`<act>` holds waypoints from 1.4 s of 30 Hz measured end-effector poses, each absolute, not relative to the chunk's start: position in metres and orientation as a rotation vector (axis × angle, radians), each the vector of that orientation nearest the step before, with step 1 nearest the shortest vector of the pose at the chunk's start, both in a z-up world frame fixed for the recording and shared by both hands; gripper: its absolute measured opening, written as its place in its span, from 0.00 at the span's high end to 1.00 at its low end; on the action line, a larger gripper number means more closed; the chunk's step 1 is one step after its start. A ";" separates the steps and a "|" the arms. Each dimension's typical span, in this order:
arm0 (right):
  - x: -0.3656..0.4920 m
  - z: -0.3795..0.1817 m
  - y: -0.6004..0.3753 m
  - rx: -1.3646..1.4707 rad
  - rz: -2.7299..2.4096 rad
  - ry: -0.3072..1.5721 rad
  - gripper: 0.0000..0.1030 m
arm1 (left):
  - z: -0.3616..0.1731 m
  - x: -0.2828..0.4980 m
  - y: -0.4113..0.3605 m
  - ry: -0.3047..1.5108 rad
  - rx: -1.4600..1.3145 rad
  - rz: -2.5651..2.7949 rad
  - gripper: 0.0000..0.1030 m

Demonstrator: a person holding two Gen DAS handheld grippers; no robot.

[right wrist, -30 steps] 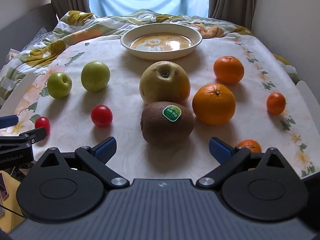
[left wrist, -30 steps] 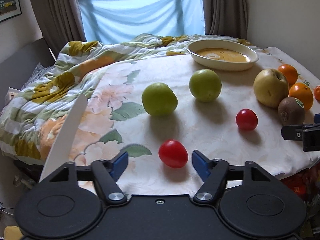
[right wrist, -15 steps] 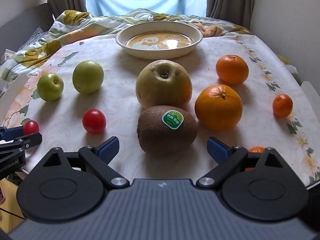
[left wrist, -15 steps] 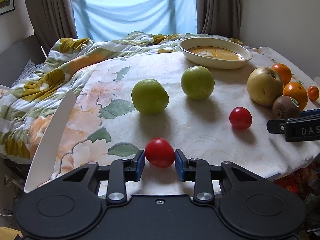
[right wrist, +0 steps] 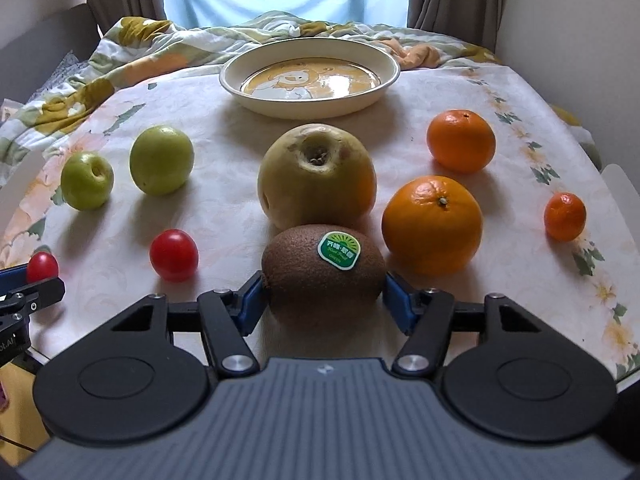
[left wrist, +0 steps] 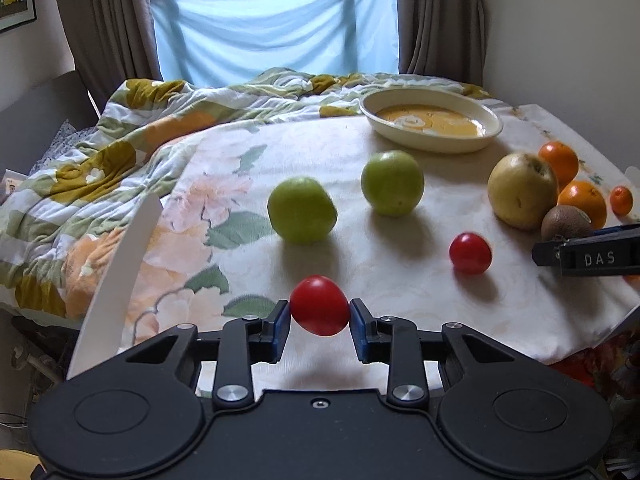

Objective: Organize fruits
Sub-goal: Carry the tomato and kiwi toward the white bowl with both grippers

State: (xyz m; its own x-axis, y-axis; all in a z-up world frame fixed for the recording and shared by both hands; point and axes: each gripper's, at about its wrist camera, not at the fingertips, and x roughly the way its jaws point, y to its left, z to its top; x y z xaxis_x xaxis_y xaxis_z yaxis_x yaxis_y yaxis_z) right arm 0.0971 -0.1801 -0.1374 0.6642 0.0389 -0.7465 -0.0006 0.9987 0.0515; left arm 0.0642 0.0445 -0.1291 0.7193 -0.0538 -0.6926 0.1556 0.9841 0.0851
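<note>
My left gripper (left wrist: 319, 318) is shut on a red cherry tomato (left wrist: 319, 305) and holds it just above the cloth near the table's front left edge. My right gripper (right wrist: 323, 300) has its blue pads against both sides of a brown kiwi (right wrist: 323, 270) with a green sticker, which rests on the cloth. A second red tomato (right wrist: 173, 255) lies left of the kiwi. Two green apples (right wrist: 161, 165) (right wrist: 87, 180), a large yellow pear (right wrist: 316, 176), two oranges (right wrist: 432, 224) (right wrist: 461, 140) and a small mandarin (right wrist: 565, 216) lie on the table. A cream bowl (right wrist: 310, 98) stands at the back.
The table carries a floral tablecloth (left wrist: 360, 248). A crumpled flowered quilt (left wrist: 100, 168) lies to the left and behind. A white curved chair back (left wrist: 116, 280) stands at the front left edge. A wall is on the right.
My left gripper closed on the front tomato and lifted it slightly. My right gripper moved forward and closed its jaws around the kiwi.
</note>
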 end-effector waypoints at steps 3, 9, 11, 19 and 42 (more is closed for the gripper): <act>0.094 -0.128 -0.182 0.046 0.037 0.835 0.25 | -0.118 0.062 0.040 0.747 0.137 -0.111 0.66; 0.091 -0.100 -0.190 0.050 0.074 0.805 0.25 | -0.086 0.061 0.025 0.715 0.130 -0.100 0.66; 0.090 -0.087 -0.194 0.042 0.086 0.790 0.25 | -0.073 0.062 0.019 0.703 0.124 -0.097 0.66; 0.098 -0.031 -0.225 0.004 0.133 0.715 0.25 | -0.022 0.073 -0.011 0.628 0.119 -0.079 0.66; 0.235 0.007 -0.271 0.015 0.133 0.689 0.25 | -0.012 0.269 -0.057 0.678 0.131 -0.275 0.65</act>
